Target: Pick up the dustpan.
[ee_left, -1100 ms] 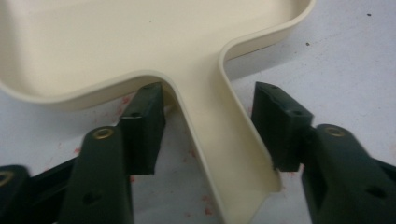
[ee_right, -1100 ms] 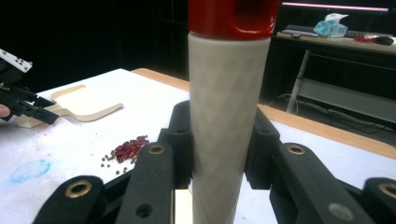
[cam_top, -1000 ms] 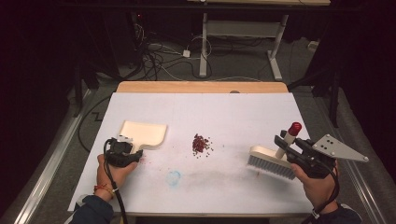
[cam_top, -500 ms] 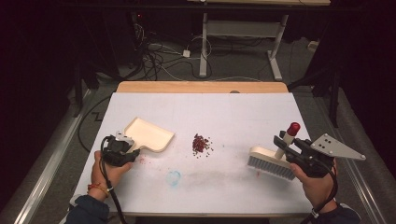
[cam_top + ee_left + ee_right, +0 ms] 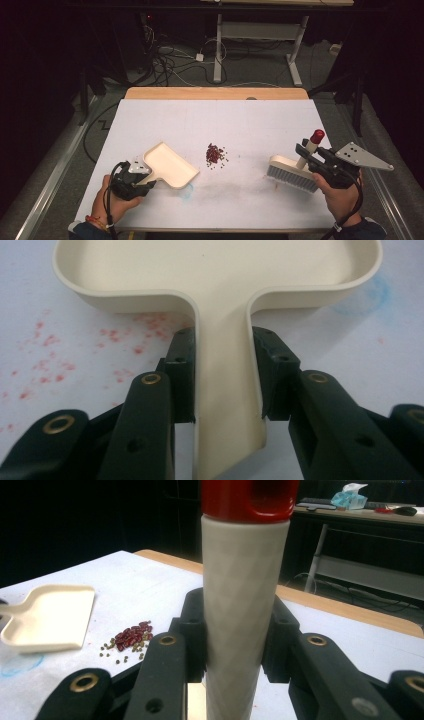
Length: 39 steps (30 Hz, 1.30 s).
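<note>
Left gripper (image 5: pixel 145 176) pinches the dustpan (image 5: pixel 172 165) handle, right gripper (image 5: pixel 309 156) clamps the brush (image 5: pixel 292 172); a hard sweep could scatter the centre-frame beans (image 5: pixel 215 154) past the pan.

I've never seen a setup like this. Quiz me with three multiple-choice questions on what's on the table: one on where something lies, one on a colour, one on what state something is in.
1. Where does the pile of beans lie?
A. Between the dustpan and the brush
B. Inside the dustpan
C. On the floor

2. What colour is the cap on the brush handle?
A. Blue
B. Red
C. Green

3. What is the left gripper doing?
A. Hanging open over the beans
B. Lying loose on the table
C. Clamped on the dustpan's handle

Answers: 1 A, the high view shows the beans on the white table midway between the two tools. 2 B, the right gripper view shows a red tip above the cream handle. 3 C, the left gripper view shows both pads pressed against the handle's sides.
</note>
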Each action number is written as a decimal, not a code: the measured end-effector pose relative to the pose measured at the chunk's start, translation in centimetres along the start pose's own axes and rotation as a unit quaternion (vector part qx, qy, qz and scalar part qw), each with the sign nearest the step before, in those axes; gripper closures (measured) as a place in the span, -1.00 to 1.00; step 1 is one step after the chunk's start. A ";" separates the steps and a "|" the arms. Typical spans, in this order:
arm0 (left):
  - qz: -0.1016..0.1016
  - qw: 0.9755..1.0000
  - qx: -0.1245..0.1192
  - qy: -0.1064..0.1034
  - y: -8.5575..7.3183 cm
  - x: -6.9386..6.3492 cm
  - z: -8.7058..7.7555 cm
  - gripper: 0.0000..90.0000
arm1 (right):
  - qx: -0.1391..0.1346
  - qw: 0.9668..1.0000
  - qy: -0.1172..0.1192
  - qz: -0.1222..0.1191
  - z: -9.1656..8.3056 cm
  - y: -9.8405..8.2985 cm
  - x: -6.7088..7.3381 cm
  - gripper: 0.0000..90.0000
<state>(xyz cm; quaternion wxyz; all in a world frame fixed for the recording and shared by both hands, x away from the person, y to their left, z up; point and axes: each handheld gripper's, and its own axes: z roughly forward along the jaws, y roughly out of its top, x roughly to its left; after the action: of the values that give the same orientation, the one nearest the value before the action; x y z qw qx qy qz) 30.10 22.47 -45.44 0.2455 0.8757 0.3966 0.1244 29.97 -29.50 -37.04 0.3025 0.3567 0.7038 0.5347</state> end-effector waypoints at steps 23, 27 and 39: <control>0.030 0.999 -0.006 -0.025 0.1 -2.3 0.4 0.42 | -0.002 1.000 0.004 0.009 1.1 0.3 -0.1 0.54; 0.029 0.999 -0.005 -0.029 0.0 -2.3 0.6 0.42 | 0.001 1.000 0.007 0.004 1.3 0.3 0.1 0.54; 0.023 0.999 -0.010 -0.030 -0.3 -2.3 0.7 0.42 | -0.011 1.000 0.009 0.020 2.2 1.0 0.1 0.54</control>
<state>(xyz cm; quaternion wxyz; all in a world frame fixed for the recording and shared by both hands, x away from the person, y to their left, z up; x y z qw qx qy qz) 28.67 20.67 -46.29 0.2631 0.8855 0.3677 0.1072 31.90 -28.08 -36.64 0.2891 0.3621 0.6936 0.5516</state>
